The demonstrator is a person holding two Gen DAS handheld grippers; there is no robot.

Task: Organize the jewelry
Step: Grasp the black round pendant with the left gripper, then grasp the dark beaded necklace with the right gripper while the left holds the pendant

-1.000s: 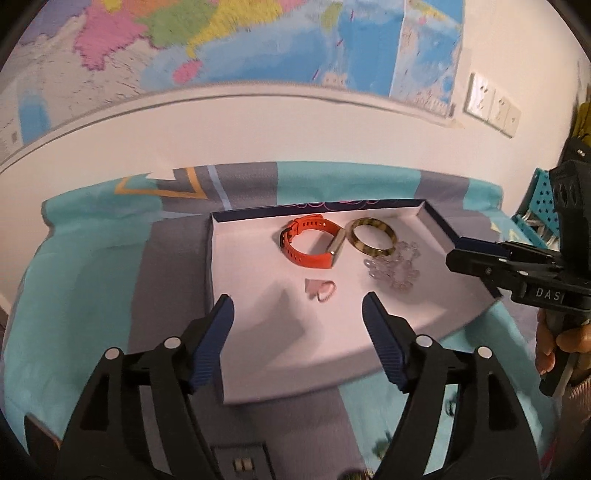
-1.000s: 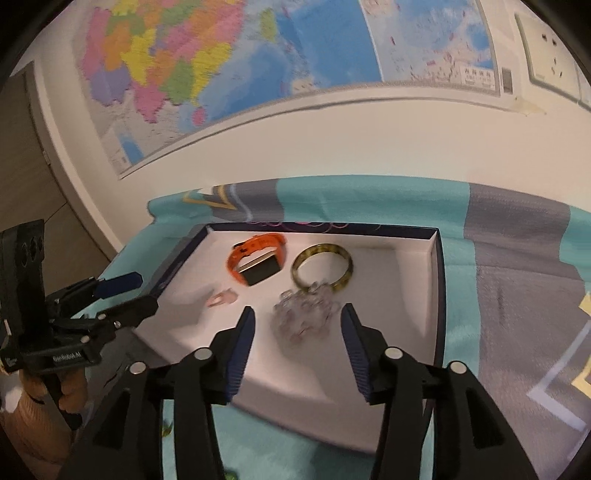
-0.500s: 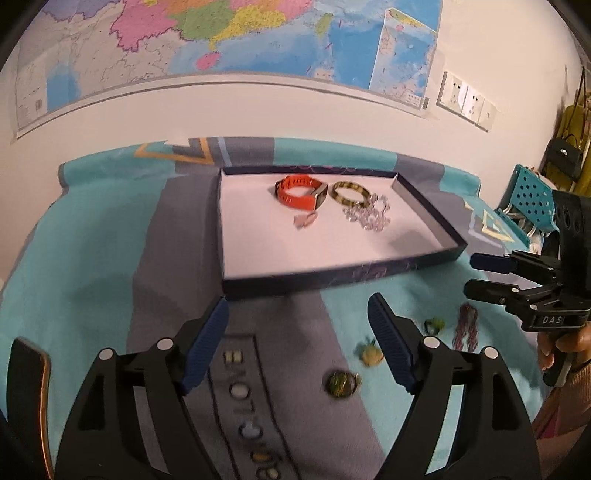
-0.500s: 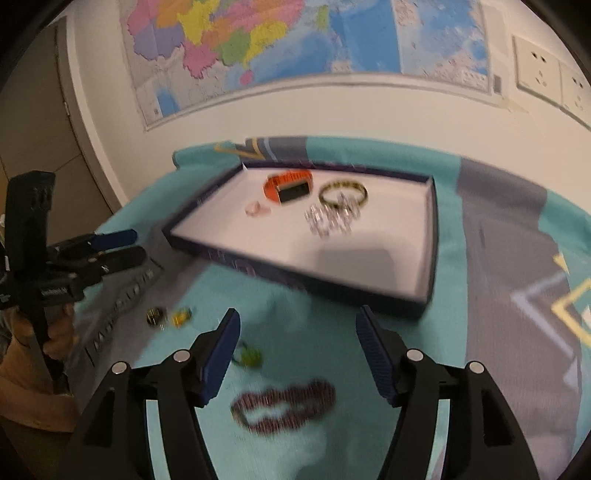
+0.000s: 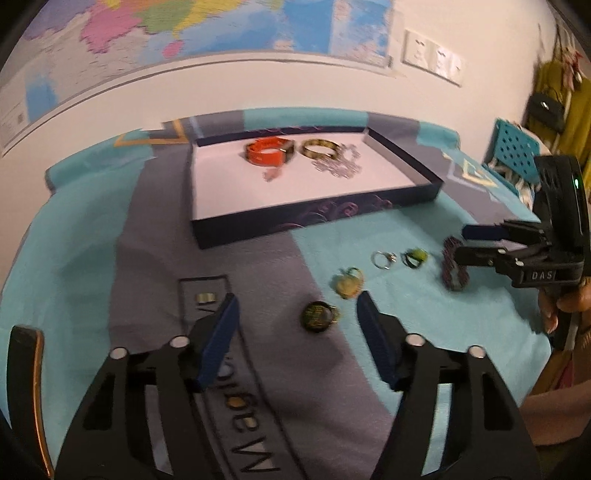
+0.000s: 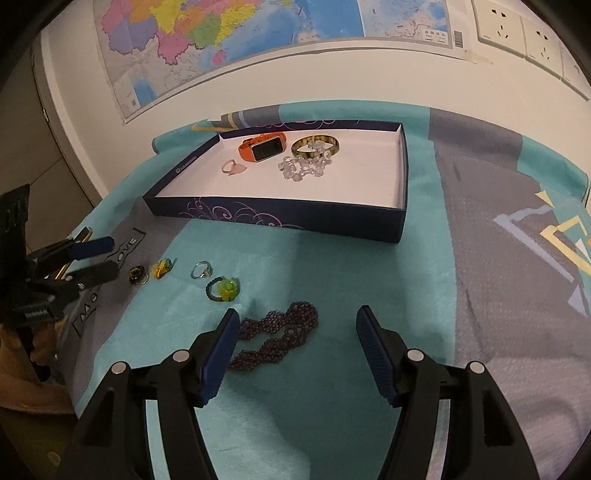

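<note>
A navy box (image 5: 314, 218) (image 6: 273, 216) with a white floor holds an orange watch (image 5: 267, 153) (image 6: 263, 147), an olive bangle (image 6: 316, 146), a clear bead bracelet (image 6: 304, 166) and a pink ring (image 6: 232, 168). Several loose pieces lie on the blanket in front of it. My left gripper (image 5: 295, 299) hangs over a dark green round piece (image 5: 318, 315). Its jaws are closing, and the pads are still apart from the piece. My right gripper (image 6: 298, 312) is open above a dark purple bead bracelet (image 6: 277, 334), which lies between the fingers untouched.
On the teal and grey blanket (image 6: 332, 277) also lie a yellow pendant (image 5: 349, 282), a silver ring (image 5: 384, 258) and a green flower ring (image 6: 223, 288). A blue crate (image 5: 515, 151) stands at the right. Behind the table hangs a wall map (image 6: 221, 33).
Both grippers drew back from over the box and sank toward the loose pieces in front of it. The left jaws have narrowed; the right jaws stand wider than a second ago.
</note>
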